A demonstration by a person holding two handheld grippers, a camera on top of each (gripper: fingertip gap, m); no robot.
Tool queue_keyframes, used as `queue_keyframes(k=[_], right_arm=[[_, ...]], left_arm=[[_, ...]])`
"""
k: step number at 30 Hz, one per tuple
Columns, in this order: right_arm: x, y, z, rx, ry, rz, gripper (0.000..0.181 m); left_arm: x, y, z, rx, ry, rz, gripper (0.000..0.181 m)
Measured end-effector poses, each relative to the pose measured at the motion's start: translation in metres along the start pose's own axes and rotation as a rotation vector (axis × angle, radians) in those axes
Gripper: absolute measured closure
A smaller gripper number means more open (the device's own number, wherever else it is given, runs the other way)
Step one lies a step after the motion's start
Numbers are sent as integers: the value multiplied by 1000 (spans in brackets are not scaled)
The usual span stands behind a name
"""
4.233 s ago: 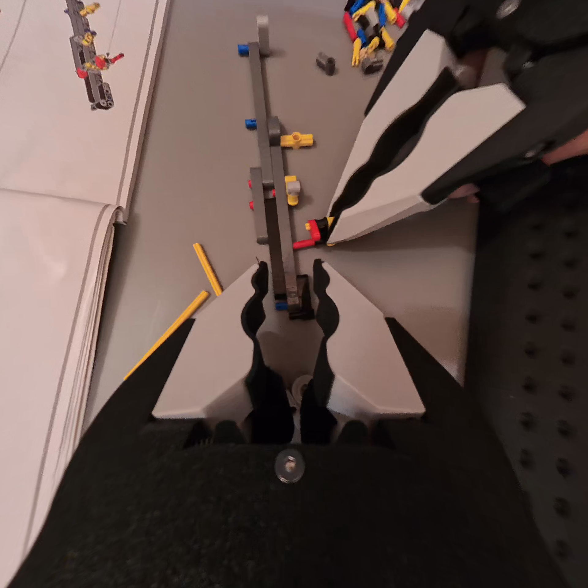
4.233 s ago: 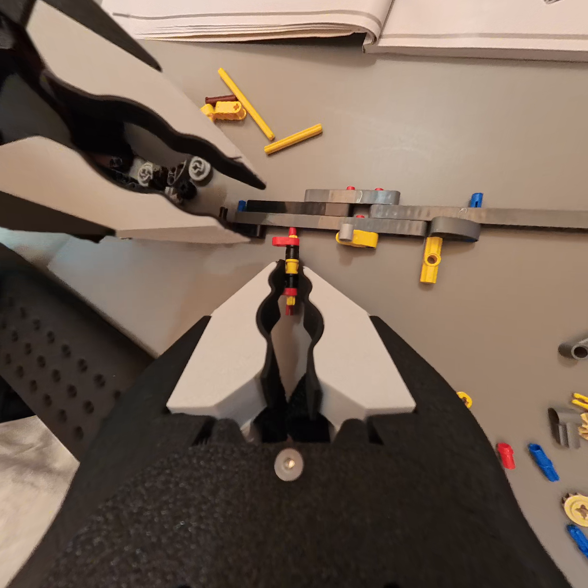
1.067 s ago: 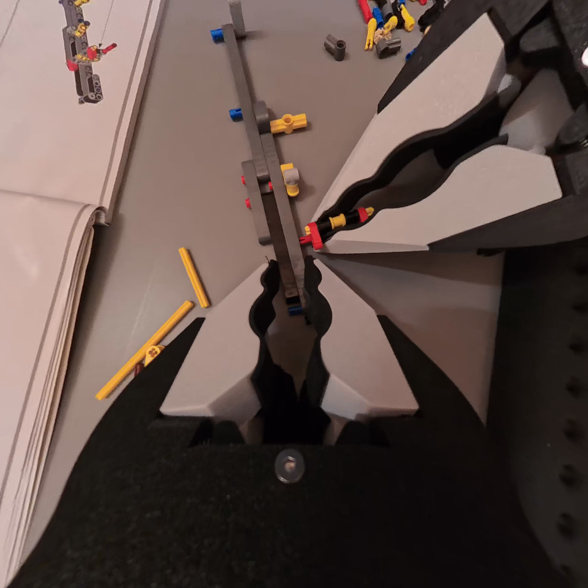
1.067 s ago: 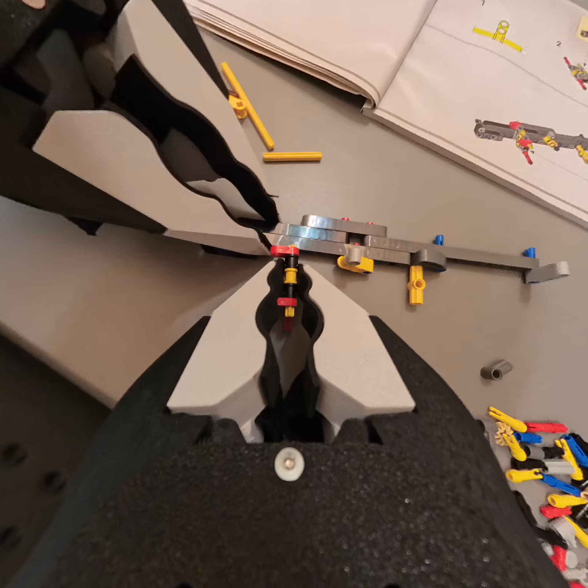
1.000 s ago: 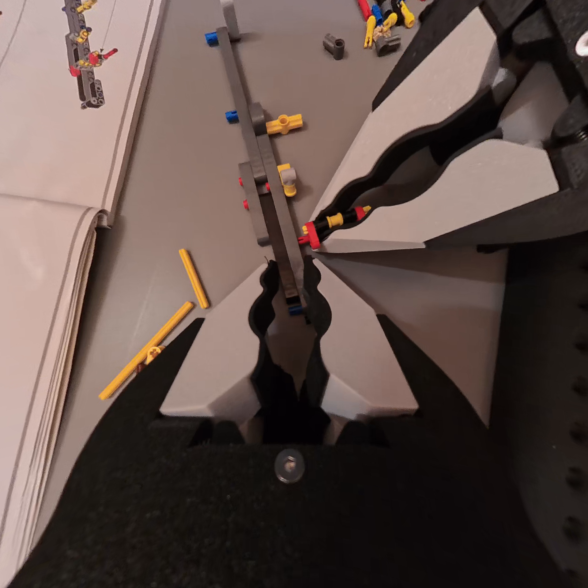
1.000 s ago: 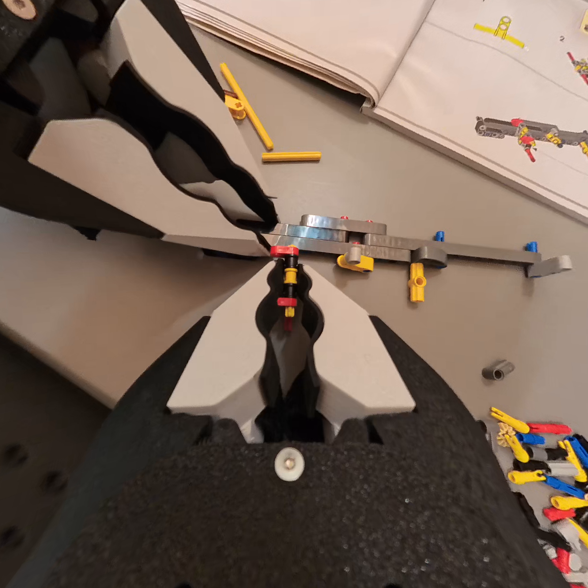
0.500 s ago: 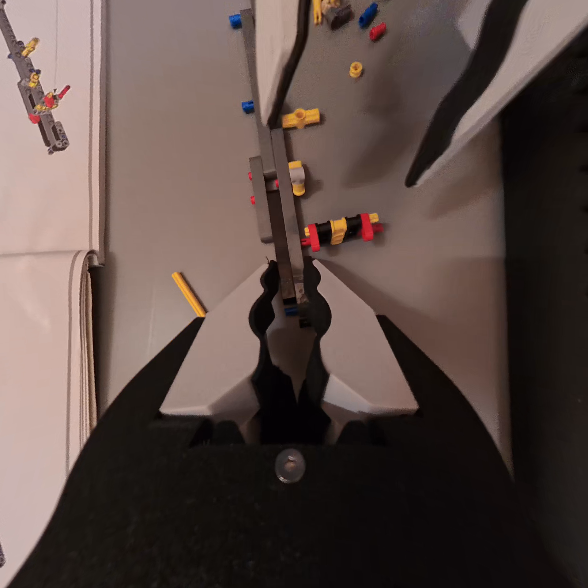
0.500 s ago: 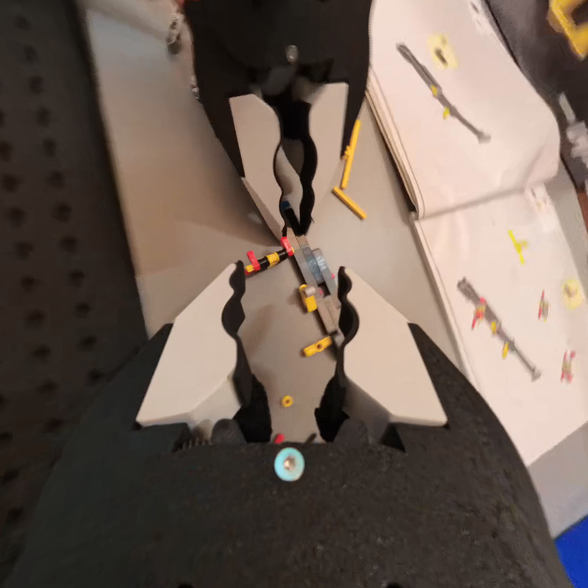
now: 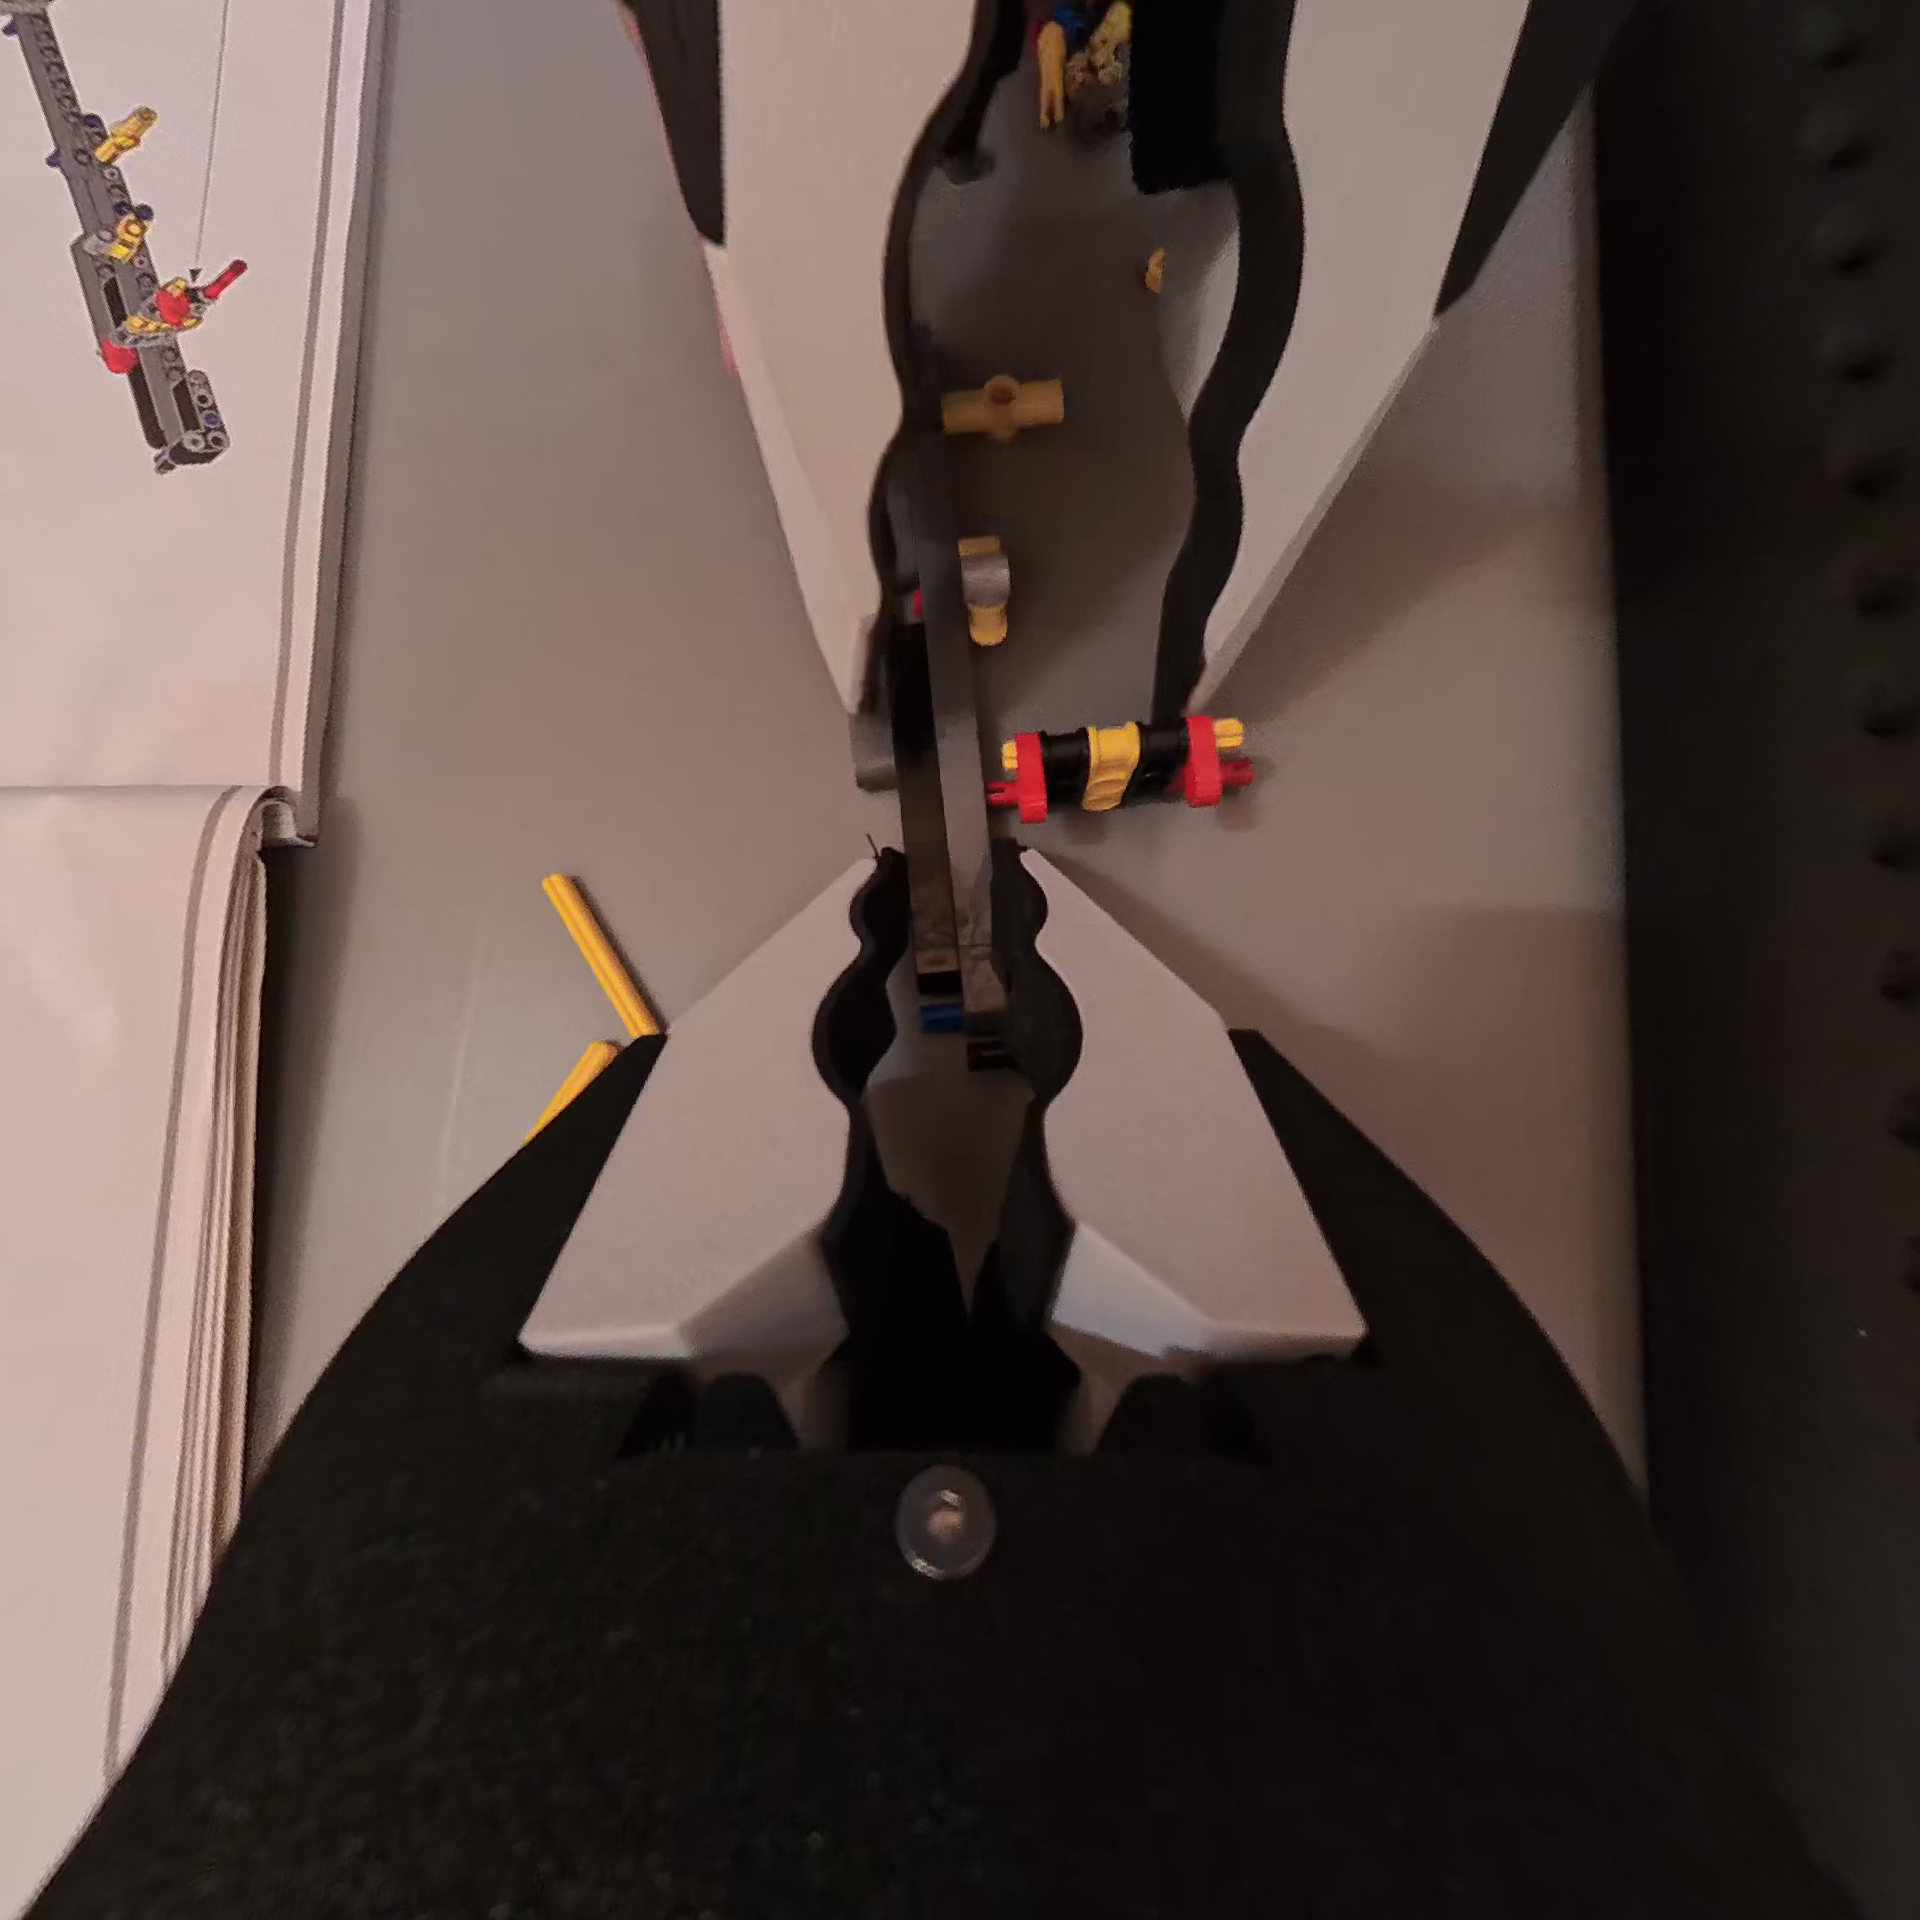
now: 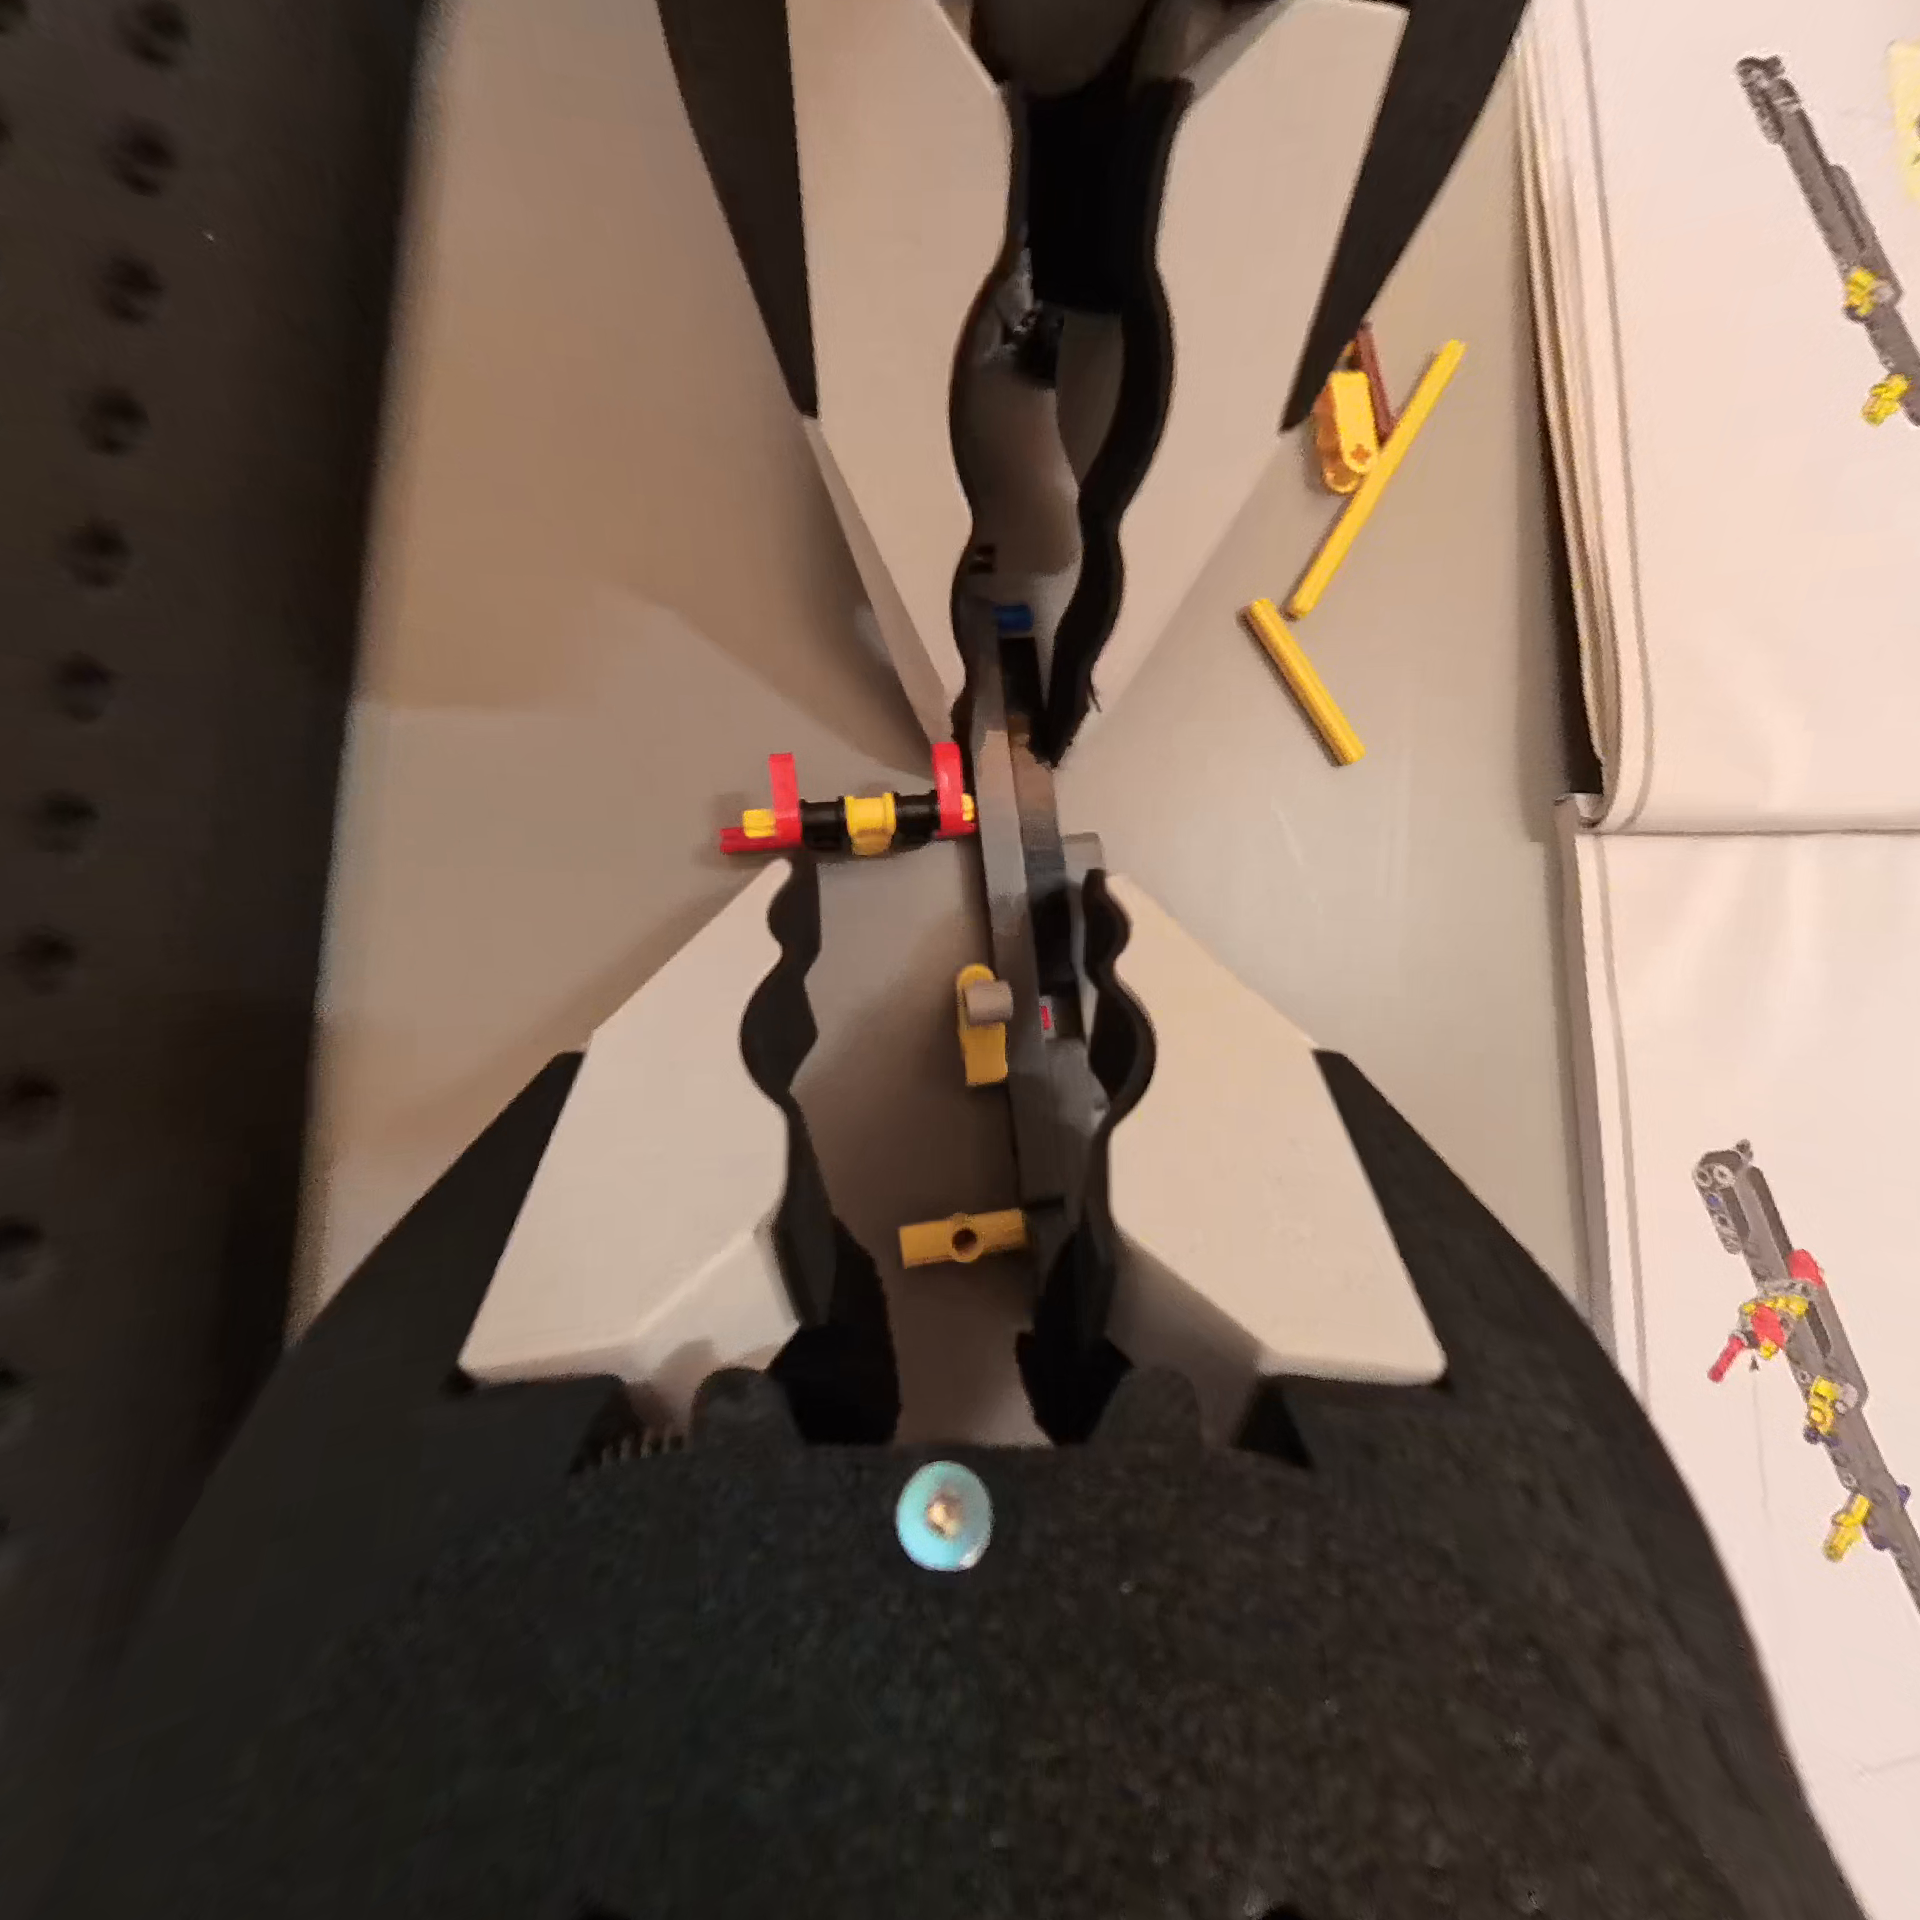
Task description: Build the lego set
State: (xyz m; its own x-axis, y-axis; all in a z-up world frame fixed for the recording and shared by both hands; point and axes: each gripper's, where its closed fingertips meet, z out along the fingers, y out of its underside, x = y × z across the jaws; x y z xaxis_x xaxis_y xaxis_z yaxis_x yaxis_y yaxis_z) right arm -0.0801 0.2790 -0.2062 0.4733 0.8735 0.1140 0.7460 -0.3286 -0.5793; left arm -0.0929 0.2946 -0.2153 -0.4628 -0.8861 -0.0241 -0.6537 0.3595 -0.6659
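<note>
A long grey beam assembly (image 9: 940,769) lies on the grey table with yellow connectors (image 9: 1000,405) on its side. My left gripper (image 9: 951,860) is shut on the beam's near end. A short red, yellow and black axle piece (image 9: 1122,764) sticks out sideways from the beam just beyond my left fingertips. My right gripper (image 9: 1023,712) faces the left one from the far side, open, with a finger on each side of the beam. In the right wrist view the right gripper (image 10: 940,878) straddles the beam (image 10: 1013,935), which runs close along its right finger. The axle piece (image 10: 852,816) lies just past its left fingertip, and the left gripper (image 10: 1013,732) is opposite.
An open instruction booklet (image 9: 135,520) lies along the table's side; it also shows in the right wrist view (image 10: 1745,623). Loose yellow axles (image 10: 1304,681) and a yellow connector (image 10: 1345,436) lie between booklet and beam. A black perforated mat (image 9: 1766,935) borders the other side. Loose parts (image 9: 1081,52) lie far off. The grippers are tip to tip, or close to it.
My right gripper let go of the red-yellow axle piece, which now stays at the beam's side. It opened and swung round to face the left gripper, straddling the beam. The left gripper kept its hold.
</note>
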Motion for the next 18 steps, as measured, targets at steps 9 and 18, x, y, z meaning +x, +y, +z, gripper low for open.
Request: queue_keyframes(k=[9, 18], right_arm=[[-10, -6, 6, 61, -51, -49, 124], [-10, -7, 7, 102, -98, -58, 127]], left_arm=[[1, 0, 0, 3, 10, -9, 167], [3, 1, -1, 5, 33, 3, 167]])
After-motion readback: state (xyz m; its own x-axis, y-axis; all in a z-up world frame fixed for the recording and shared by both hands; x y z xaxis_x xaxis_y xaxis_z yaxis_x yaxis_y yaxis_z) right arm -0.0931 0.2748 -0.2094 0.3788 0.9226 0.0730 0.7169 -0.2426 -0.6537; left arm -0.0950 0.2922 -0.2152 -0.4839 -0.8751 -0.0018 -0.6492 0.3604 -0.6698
